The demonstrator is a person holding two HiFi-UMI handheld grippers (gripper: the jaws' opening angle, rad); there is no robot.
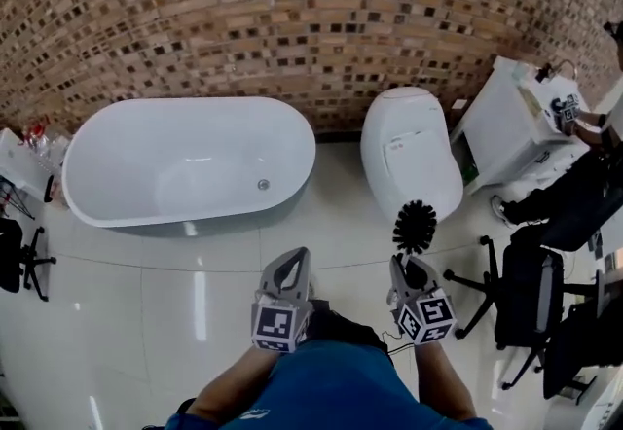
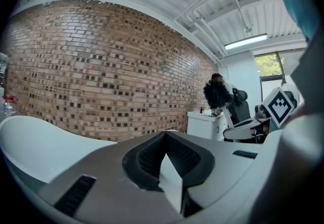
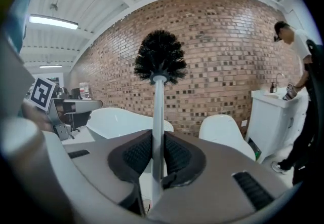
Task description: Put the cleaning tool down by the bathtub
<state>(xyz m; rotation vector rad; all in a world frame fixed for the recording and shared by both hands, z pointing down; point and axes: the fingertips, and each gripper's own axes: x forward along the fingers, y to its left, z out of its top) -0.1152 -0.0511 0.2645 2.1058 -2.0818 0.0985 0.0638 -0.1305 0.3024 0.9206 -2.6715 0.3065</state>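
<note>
so the cleaning tool (image 3: pixel 158 111) is a toilet brush, white handle with a black bristle head, and it's in the right gripper (image 1: pixel 413 270), which is pinching the handle low down so the bristles stick out well past the tips. in the head view the bristle head lines up with the front edge of the white toilet (image 1: pixel 409 151), and the brush is held up off the glossy tiled floor (image 1: pixel 146 321), not down on it. the white oval bathtub (image 1: pixel 185 161) is off to the left of the brush, well apart from it, sitting against the brown brick wall (image 1: pixel 292 10) with the toilet just beside its right end. the left gripper (image 1: pixel 288 270) is near the right one, on the tub side, with its jaws pressed together at the tips and nothing between them. over on the far right there's a white cabinet (image 1: pixel 511 117) with a person (image 3: pixel 304 66) standing at it, and a black office chair (image 1: pixel 526 297) on the floor not far from the right gripper
</note>
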